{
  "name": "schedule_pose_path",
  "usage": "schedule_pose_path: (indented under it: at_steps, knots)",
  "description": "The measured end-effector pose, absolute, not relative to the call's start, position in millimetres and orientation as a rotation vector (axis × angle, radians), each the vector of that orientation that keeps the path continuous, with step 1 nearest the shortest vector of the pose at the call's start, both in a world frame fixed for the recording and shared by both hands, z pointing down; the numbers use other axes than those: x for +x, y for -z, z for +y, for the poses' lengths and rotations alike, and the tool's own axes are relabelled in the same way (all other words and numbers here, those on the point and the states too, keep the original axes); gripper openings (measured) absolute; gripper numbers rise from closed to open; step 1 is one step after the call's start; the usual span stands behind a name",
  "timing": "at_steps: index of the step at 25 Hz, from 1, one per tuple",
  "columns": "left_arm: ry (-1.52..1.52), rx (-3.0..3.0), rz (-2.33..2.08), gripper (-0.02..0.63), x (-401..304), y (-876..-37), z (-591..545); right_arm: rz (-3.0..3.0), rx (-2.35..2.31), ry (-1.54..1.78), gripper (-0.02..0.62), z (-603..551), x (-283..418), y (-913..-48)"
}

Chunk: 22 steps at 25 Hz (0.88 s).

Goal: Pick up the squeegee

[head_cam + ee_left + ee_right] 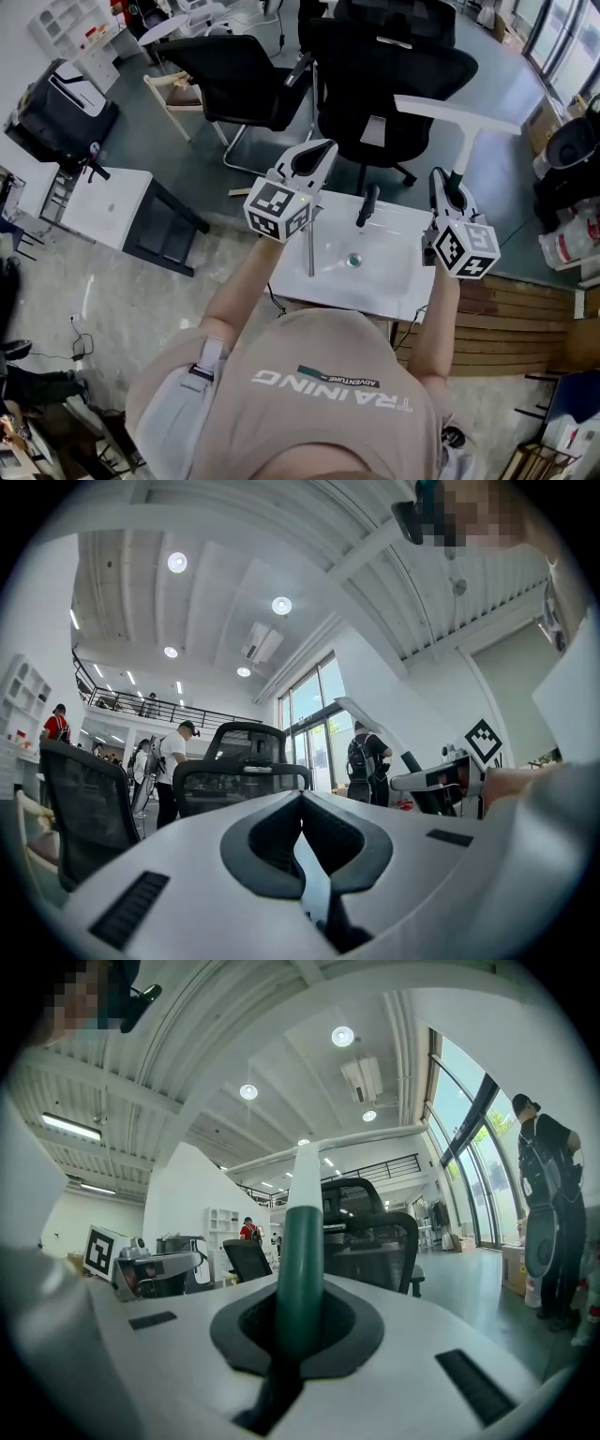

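The squeegee has a long white blade on a white shaft and a dark green handle. My right gripper is shut on that handle and holds the squeegee upright above the right side of the white sink. In the right gripper view the green handle rises from between the jaws of my right gripper to the blade overhead. My left gripper hangs over the sink's left part. In the left gripper view the jaws of my left gripper meet at the tips with nothing between them.
A black faucet and a drain sit in the sink, with a thin rod at its left. Black office chairs stand behind it. A white desk is at the left and wooden planks at the right.
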<state>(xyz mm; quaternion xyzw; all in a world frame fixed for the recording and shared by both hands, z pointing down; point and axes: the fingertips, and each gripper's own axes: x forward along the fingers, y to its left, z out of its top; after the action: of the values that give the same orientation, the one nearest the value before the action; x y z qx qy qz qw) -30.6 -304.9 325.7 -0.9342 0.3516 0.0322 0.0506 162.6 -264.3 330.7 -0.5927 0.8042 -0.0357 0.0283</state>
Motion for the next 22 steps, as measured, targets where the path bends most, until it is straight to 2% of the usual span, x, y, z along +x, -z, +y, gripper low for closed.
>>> schedule_pose_path:
  at_steps: [22]
  knots:
    - [-0.101,-2.83,1.096,0.012,-33.5,-324.7,-301.4,2.49,-1.82,0.099,0.029,-260.0,163.6,-328.7]
